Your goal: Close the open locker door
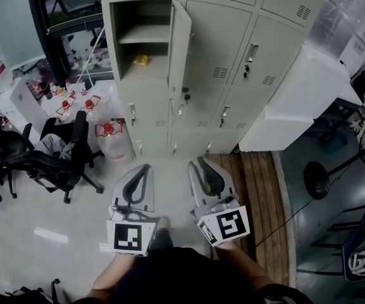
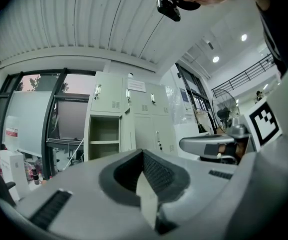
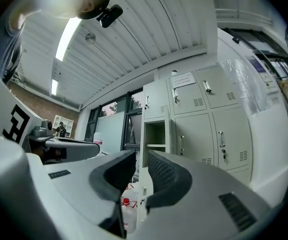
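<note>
A bank of beige lockers (image 1: pixel 233 56) stands ahead of me. One upper-left compartment (image 1: pixel 143 40) is open and its door (image 1: pixel 179 43) swings out toward me, hinged on its right. A small yellow item (image 1: pixel 142 60) lies on the lower shelf inside. Both grippers are held low over the floor, well short of the lockers. My left gripper (image 1: pixel 148 167) is shut and holds nothing, its tips meeting (image 2: pixel 143 153). My right gripper (image 1: pixel 195 163) is open by a narrow gap and also holds nothing (image 3: pixel 141 156). Through that gap the open compartment (image 3: pixel 155 134) shows.
Black office chairs (image 1: pixel 55 151) stand at the left. A water jug with a red cap (image 1: pixel 109 138) sits at the locker base beside a cluttered white table (image 1: pixel 43 100). At the right are a white cabinet (image 1: pixel 302 100), wooden planks (image 1: pixel 252 189) and a fan base (image 1: pixel 318 179).
</note>
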The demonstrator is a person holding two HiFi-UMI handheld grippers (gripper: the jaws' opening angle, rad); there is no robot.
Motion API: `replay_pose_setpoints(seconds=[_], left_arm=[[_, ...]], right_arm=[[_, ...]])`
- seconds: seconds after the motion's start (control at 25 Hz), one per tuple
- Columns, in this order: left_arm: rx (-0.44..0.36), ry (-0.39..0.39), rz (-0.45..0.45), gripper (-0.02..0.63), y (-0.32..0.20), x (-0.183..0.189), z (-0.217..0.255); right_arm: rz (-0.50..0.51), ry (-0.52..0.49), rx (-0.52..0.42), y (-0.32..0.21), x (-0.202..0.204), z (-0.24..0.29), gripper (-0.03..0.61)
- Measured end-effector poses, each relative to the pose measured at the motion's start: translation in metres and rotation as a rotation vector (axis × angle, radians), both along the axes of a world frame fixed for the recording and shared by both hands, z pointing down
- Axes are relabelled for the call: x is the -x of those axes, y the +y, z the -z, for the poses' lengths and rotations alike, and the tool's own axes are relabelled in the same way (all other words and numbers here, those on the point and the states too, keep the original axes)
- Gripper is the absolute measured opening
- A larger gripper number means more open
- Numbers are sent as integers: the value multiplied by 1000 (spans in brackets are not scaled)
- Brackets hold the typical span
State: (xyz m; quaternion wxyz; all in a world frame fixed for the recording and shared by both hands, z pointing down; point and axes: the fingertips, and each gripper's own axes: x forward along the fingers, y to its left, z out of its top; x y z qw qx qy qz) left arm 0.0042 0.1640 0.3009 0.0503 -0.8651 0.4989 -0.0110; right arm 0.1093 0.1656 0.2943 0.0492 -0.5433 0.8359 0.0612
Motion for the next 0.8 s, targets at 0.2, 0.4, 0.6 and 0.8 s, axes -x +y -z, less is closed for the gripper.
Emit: replay_pose_setpoints(seconds=[0.2, 0.4, 0.6, 0.8], left_arm=[[-2, -9, -32, 0, -53, 1, 4], [-19, -16, -66, 0, -93, 1, 2], [-18, 1, -97, 0, -116, -6, -1], [-13, 5, -118, 0, -132, -14, -1]], right_arm=[[-24, -15, 8, -51, -2, 2, 74], [-42, -31, -9, -86, -1, 2, 75], [-54, -30, -4, -102, -2, -3, 77], [-60, -35, -1, -119, -11, -3, 77]])
